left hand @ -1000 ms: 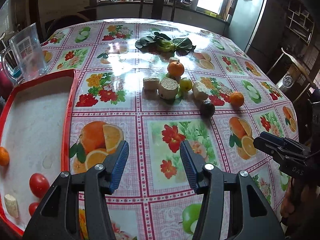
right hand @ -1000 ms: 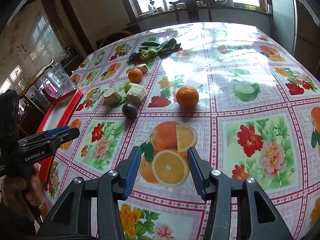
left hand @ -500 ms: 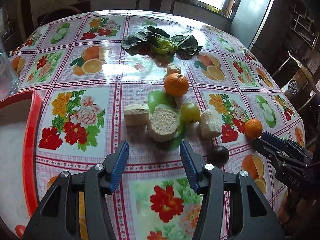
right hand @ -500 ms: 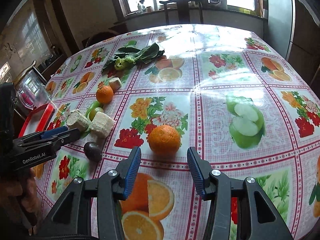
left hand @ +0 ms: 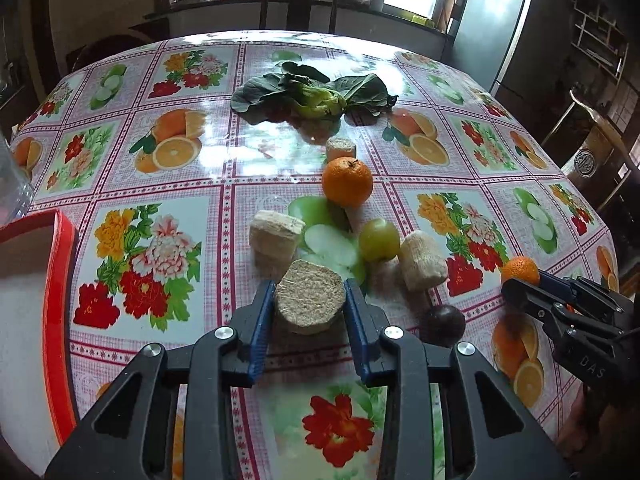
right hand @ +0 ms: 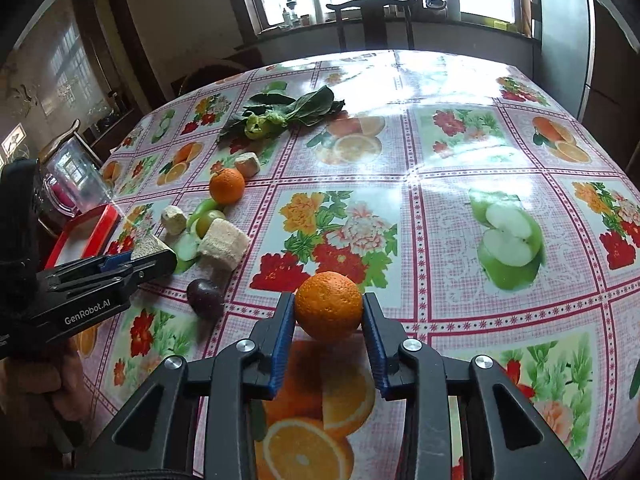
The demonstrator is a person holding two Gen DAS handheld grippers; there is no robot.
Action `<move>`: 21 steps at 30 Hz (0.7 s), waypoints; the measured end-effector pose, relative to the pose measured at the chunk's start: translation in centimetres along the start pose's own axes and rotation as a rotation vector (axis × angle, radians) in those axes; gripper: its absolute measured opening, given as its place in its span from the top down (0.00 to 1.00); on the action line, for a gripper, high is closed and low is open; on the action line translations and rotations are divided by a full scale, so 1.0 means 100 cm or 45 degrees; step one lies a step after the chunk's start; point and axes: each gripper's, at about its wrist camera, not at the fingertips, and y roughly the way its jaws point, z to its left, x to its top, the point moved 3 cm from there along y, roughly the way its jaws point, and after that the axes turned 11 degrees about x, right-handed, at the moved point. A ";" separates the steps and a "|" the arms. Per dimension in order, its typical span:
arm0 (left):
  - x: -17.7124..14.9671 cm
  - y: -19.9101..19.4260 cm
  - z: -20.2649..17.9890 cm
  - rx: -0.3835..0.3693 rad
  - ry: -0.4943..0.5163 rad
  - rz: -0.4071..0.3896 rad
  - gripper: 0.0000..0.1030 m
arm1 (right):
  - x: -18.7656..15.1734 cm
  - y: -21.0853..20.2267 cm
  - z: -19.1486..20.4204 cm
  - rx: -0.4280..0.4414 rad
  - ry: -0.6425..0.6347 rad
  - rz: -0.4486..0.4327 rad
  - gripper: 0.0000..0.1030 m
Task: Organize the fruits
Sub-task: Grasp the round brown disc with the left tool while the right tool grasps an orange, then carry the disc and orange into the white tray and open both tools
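Fruits scattered mid-table on a flowered oilcloth [left hand: 160, 184], mixed with pale fibrous chunks. Left gripper [left hand: 310, 312] just closed, blue pads pressing both sides of a round fibrous chunk [left hand: 310, 300] resting on the cloth. Right gripper [right hand: 328, 320] likewise just closed, clamped on a loose orange [right hand: 329, 305], apart from the cluster and toward the right side.

Behind the held chunk: a squarish chunk [left hand: 276, 232], a green fruit [left hand: 379, 239] touching a ridged cylindrical chunk [left hand: 423, 260], a second orange [left hand: 347, 181] farther back with a small chunk [left hand: 341, 148] just beyond. Dark round fruit [left hand: 445, 324] just right of the left gripper, between the two tools. Leafy greens [left hand: 316, 94] lying past all of these toward the far edge.

Red-rimmed tray [left hand: 60, 320] at the left table edge, well apart from the cluster, bare cloth between. Wide open cloth on the right half in the right wrist view, running to the curved table rim. Clear pitcher [right hand: 70, 184] standing beyond the tray. Chair [right hand: 374, 20] at the far edge under the window.
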 end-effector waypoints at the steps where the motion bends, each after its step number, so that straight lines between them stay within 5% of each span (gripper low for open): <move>1: -0.004 -0.003 0.003 -0.005 -0.012 0.004 0.69 | -0.002 -0.002 0.004 0.010 -0.004 0.002 0.67; 21: -0.070 -0.082 0.058 0.021 -0.130 -0.054 0.69 | -0.029 -0.033 0.100 0.208 -0.108 0.005 0.67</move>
